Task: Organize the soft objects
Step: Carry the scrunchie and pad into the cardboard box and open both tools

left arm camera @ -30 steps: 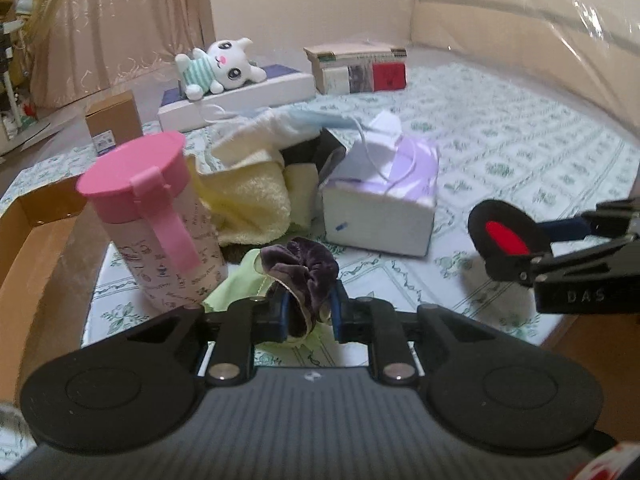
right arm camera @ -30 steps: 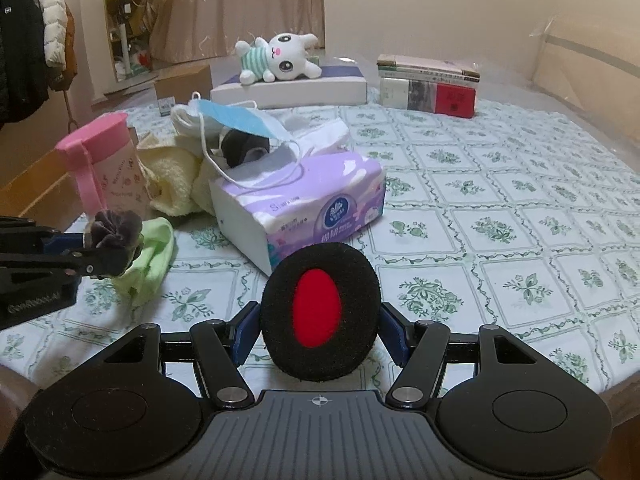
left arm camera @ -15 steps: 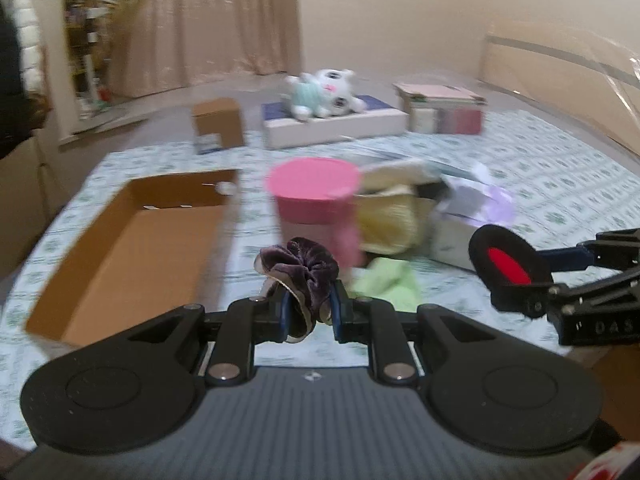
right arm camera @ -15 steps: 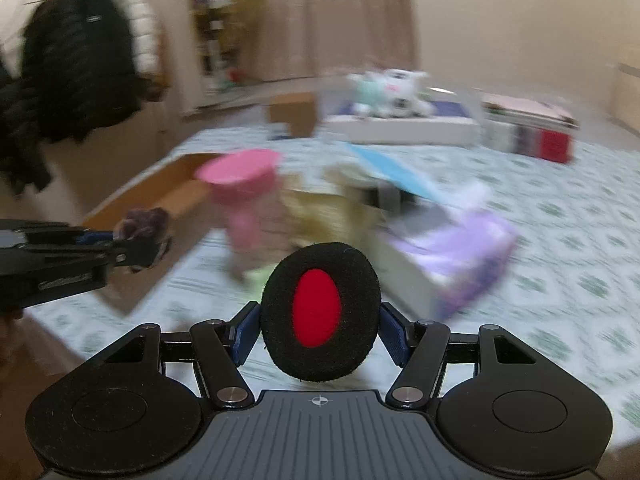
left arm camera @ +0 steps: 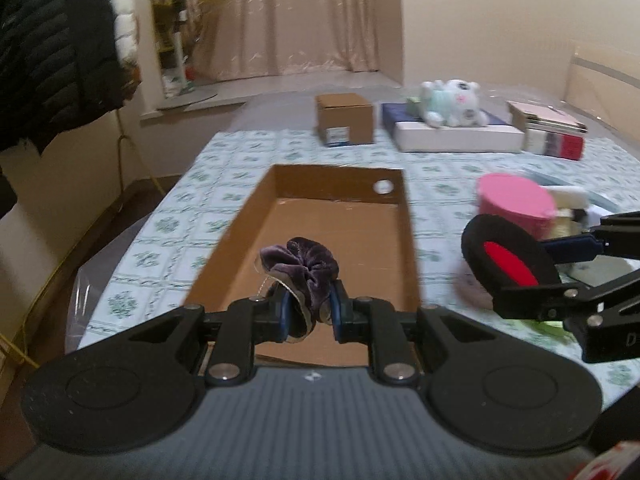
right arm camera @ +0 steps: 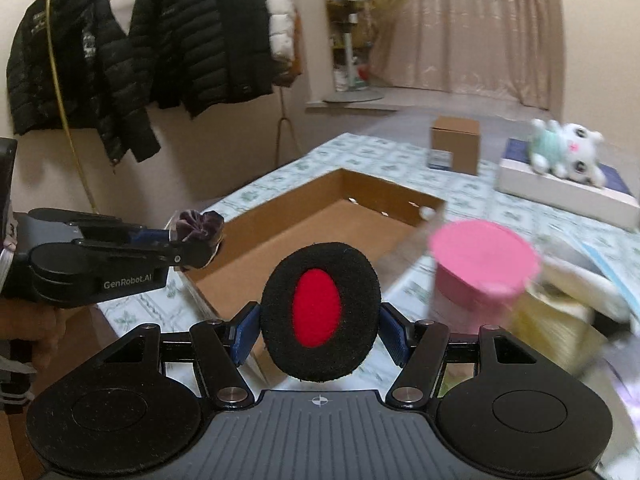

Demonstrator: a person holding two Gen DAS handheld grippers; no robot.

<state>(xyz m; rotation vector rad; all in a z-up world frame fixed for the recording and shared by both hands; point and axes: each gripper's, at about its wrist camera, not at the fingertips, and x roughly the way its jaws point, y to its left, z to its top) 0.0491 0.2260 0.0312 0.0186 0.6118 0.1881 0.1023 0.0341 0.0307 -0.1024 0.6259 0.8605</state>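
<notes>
My left gripper [left arm camera: 308,314] is shut on a dark purple velvet scrunchie [left arm camera: 300,266] and holds it over the near end of an open, empty cardboard box [left arm camera: 340,188]. In the right wrist view the left gripper [right arm camera: 192,246] with the scrunchie [right arm camera: 198,224] hangs at the box's [right arm camera: 304,200] near left corner. My right gripper [right arm camera: 318,334] is shut on a black foam pad with a red oval centre [right arm camera: 318,312]. In the left wrist view the right gripper [left arm camera: 516,256] holds the pad [left arm camera: 506,258] just right of the box.
A pink-lidded bottle [left arm camera: 516,204] stands right of the box, with yellow towels [right arm camera: 560,320] and other soft things behind it. A small cardboard carton [left arm camera: 344,118], a plush bunny [left arm camera: 452,102] on a white box and stacked books [left arm camera: 548,132] sit at the far side. Black jackets [right arm camera: 180,40] hang on the left wall.
Both grippers have swung left, away from the tissue pack and towel pile, to the cardboard box. Each still holds its object: scrunchie left, foam pad right.
</notes>
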